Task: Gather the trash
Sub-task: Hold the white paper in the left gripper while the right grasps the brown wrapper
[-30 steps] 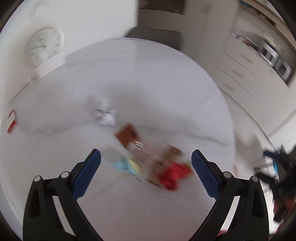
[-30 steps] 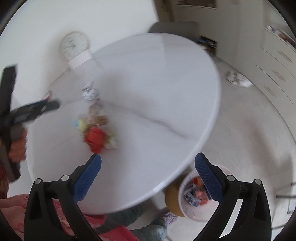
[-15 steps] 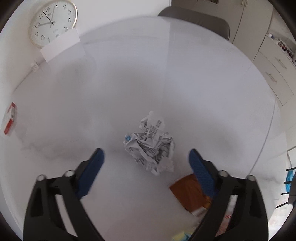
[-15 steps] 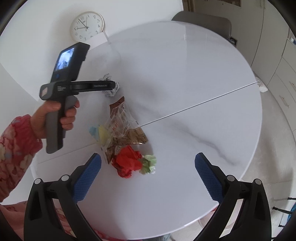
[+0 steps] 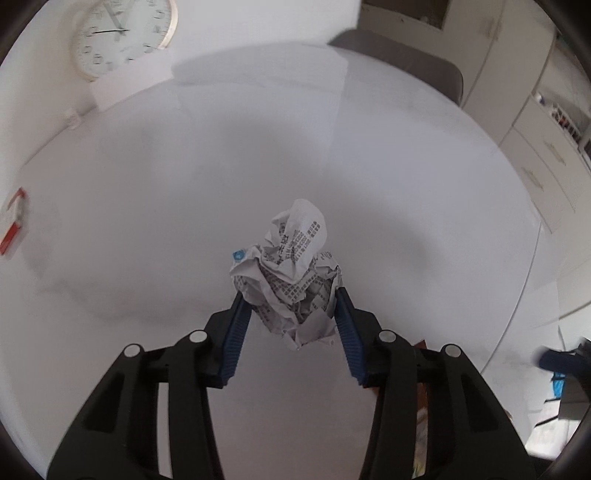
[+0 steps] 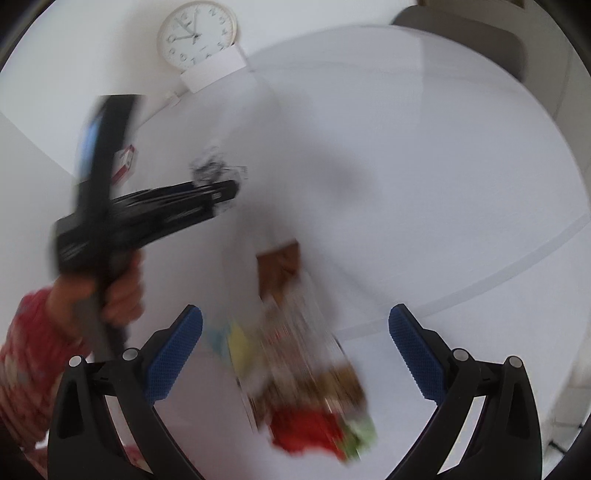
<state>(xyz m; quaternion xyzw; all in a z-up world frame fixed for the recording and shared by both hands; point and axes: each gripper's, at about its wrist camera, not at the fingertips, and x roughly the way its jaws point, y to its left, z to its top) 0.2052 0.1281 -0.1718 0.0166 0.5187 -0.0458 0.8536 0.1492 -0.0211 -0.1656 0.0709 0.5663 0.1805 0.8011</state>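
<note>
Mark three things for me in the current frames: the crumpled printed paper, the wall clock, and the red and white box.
crumpled printed paper (image 5: 291, 280), left wrist view, middle of the wad between the blue pads.
wall clock (image 6: 197, 35), right wrist view, centre of the dial.
red and white box (image 5: 14, 225), left wrist view, its top face.

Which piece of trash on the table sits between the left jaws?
The crumpled printed paper ball, white with dark text, lying apart from the coloured wrapper pile. The left gripper has been closing on it.

2 wrist cams, angled down, table (image 5: 147, 229).
</note>
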